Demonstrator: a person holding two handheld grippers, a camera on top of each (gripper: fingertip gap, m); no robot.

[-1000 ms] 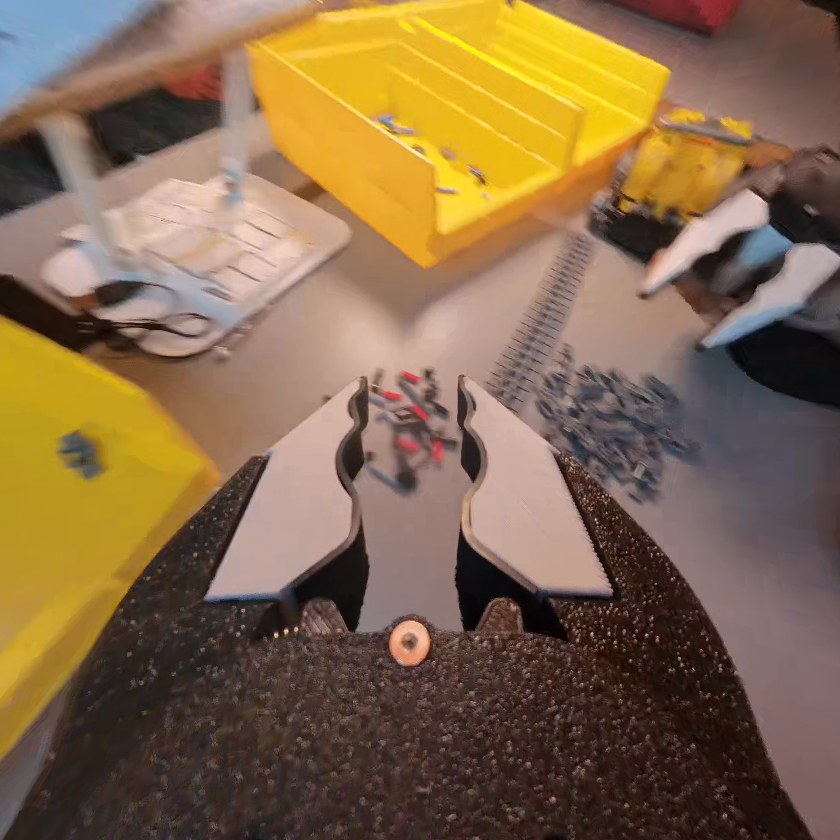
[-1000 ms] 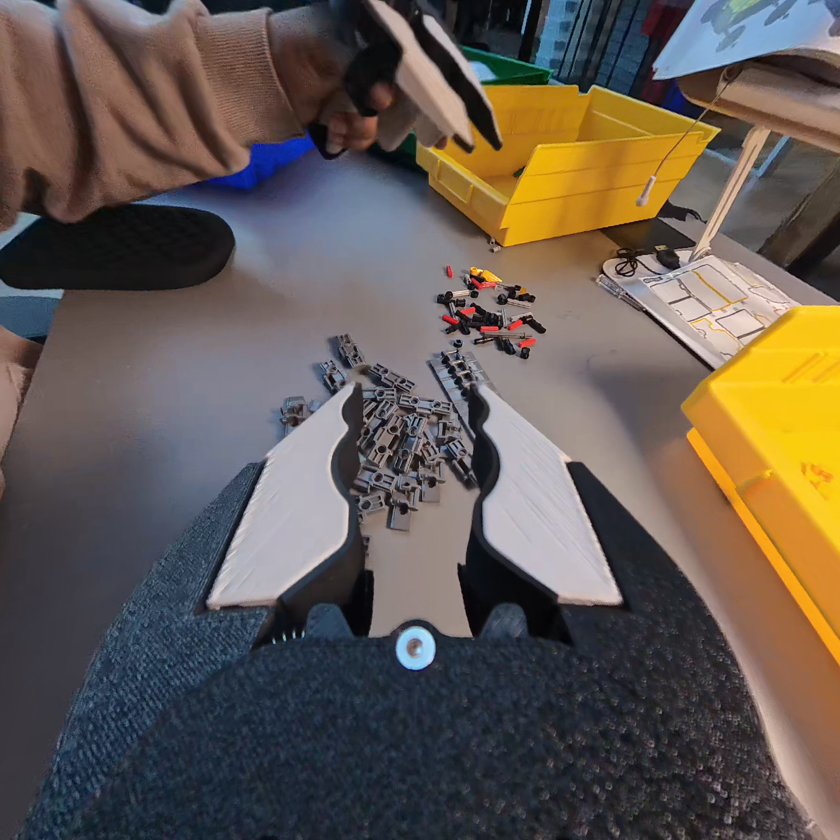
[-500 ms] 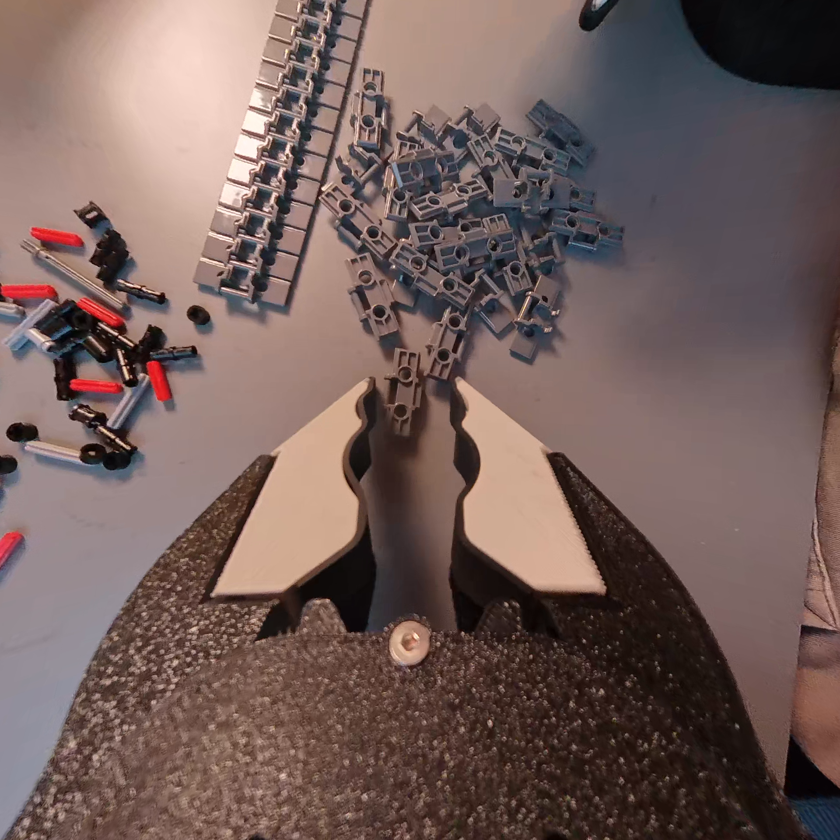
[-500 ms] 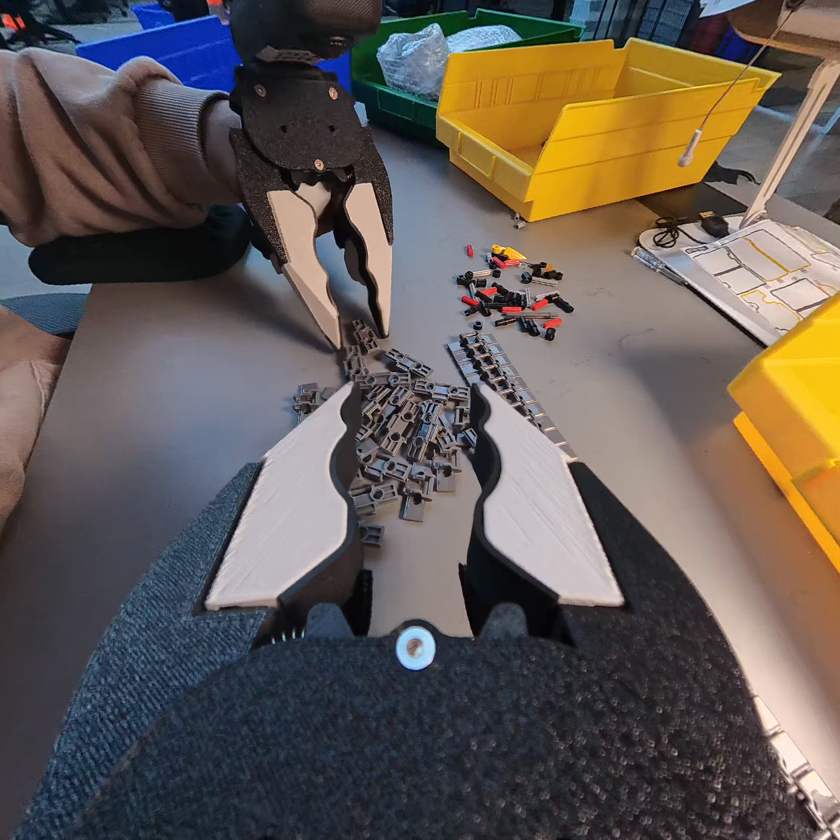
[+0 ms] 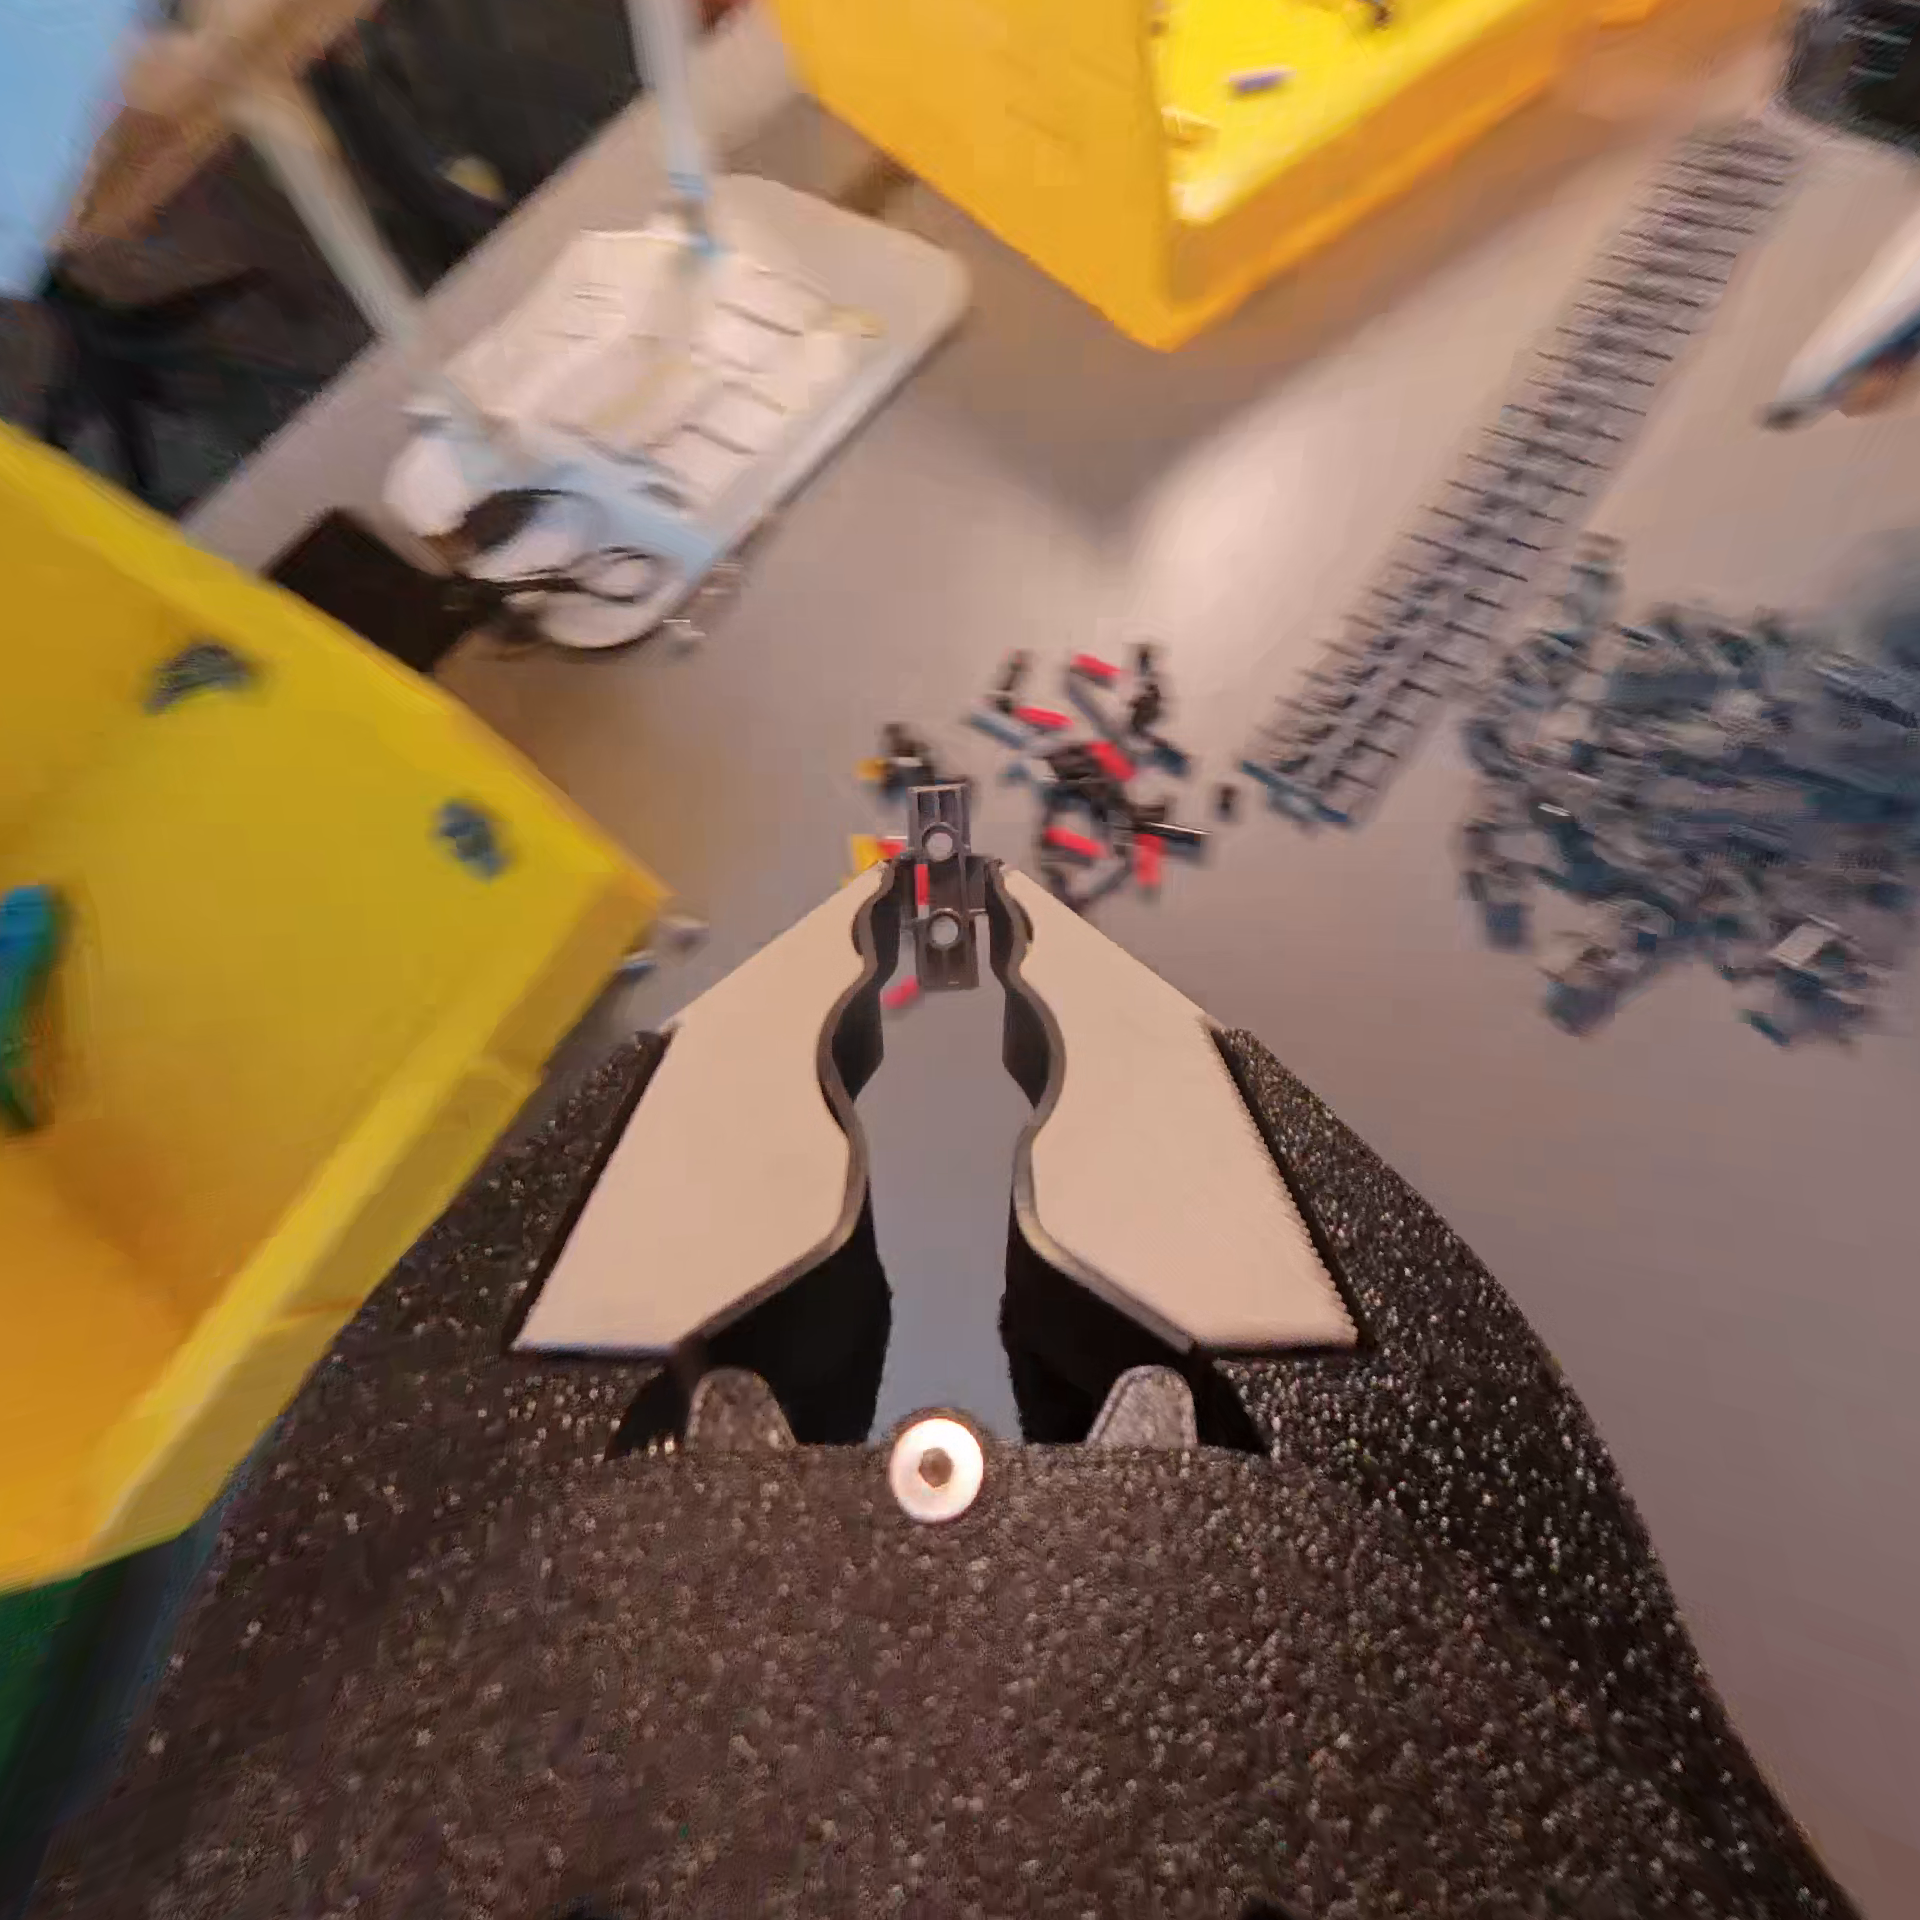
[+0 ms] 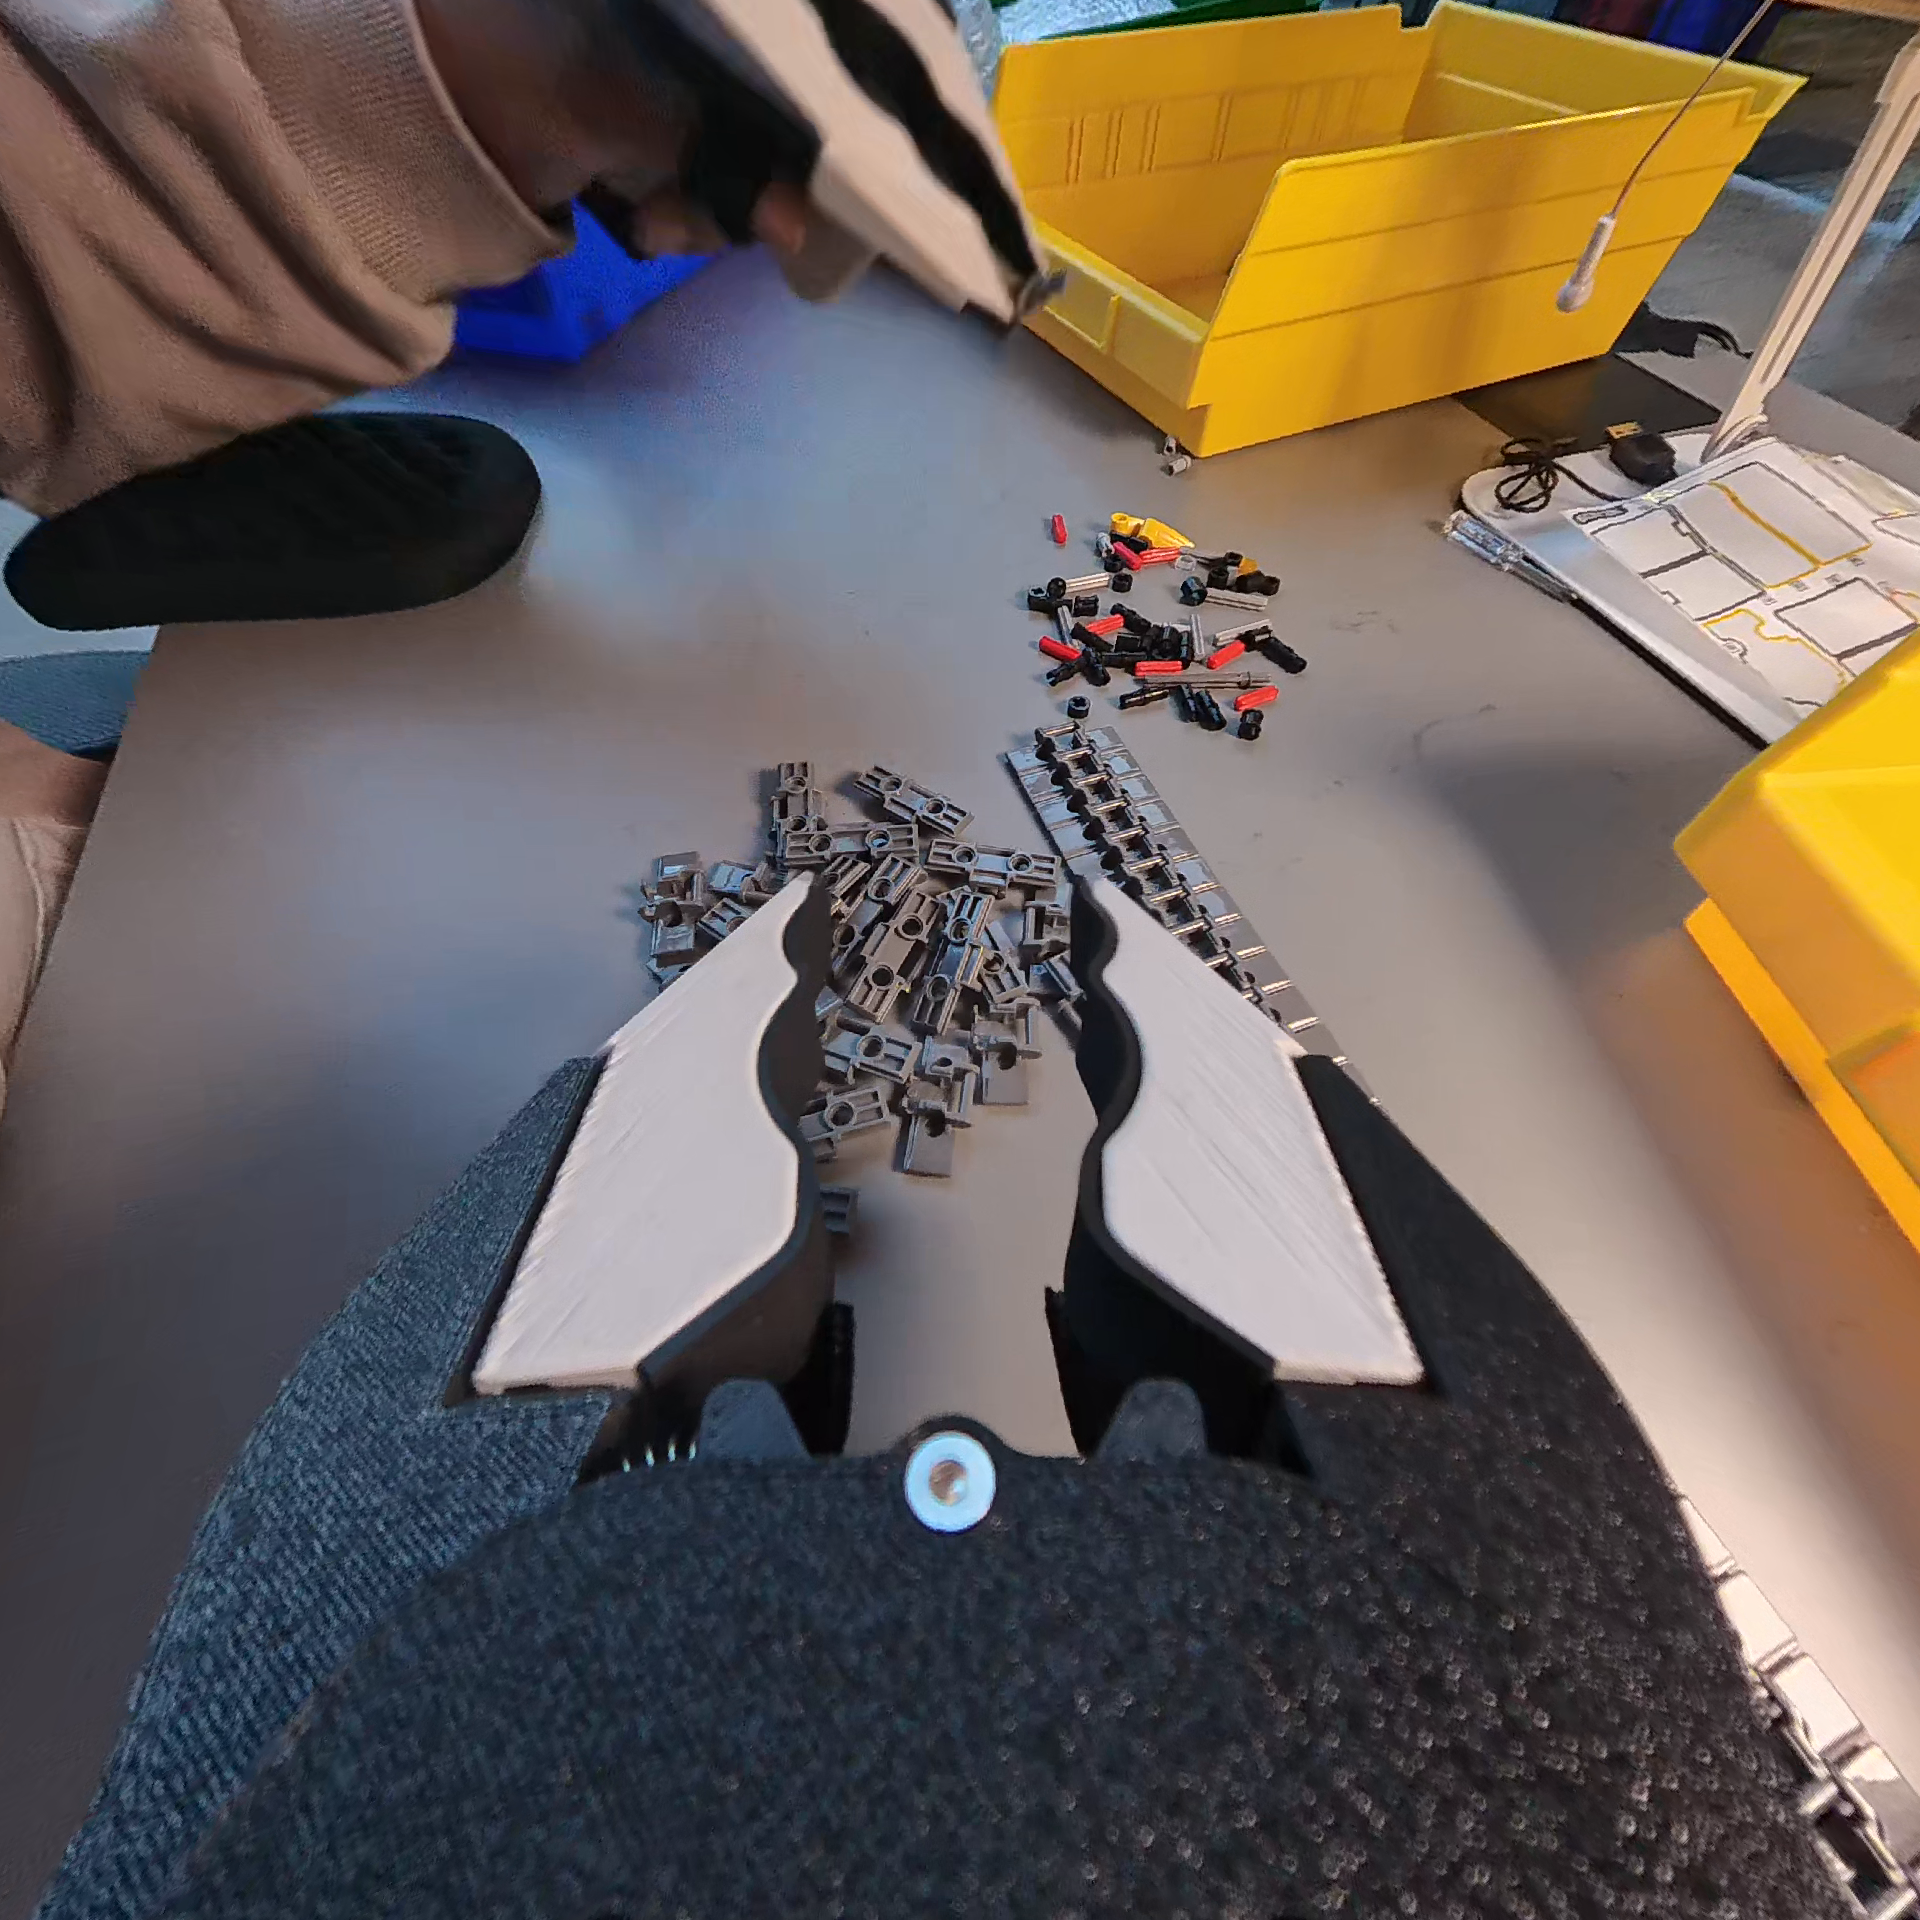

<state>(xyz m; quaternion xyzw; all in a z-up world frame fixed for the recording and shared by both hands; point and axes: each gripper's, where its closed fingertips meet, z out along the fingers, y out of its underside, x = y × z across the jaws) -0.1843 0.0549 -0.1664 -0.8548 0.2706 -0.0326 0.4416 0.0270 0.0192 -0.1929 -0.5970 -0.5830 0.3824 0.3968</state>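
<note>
Left wrist view, blurry w/ motion: left gripper [image 5: 943,883] is up off the grey table [image 5: 1558,1299], jaws narrow and pinched on a dark grey link piece [image 5: 943,902] that sticks out past the tips. Beyond it lie small red & black pins [image 5: 1091,769], a grey track strip [image 5: 1507,551] running up to the right, and the grey link pile [image 5: 1704,821] at right. Yellow bin [image 5: 208,1039] close at left, another yellow bin [image 5: 1143,135] at top, white paper sheet [image 5: 707,343] w/ a white stand between them.

Right wrist view: right gripper [image 6: 943,904] low over the link pile [image 6: 914,966], jaws wide, nothing betw them but loose links on the table [image 6: 416,883]; tips just above the pile, contact can't tell. Track strip [image 6: 1132,842] touches the pile's right side & runs under the right finger. Pins [image 6: 1153,623] further out. Left gripper [image 6: 935,177] shows top left, held by a hand in a beige sleeve [image 6: 208,208], w/ the link piece [image 6: 1042,283] at its tip in front of the open yellow bin [image 6: 1351,239]. Black pad [image 6: 270,520] at left edge, second yellow bin [image 6: 1829,904] at right, paper sheet [image 6: 1745,561] w/ a cable near it
</note>
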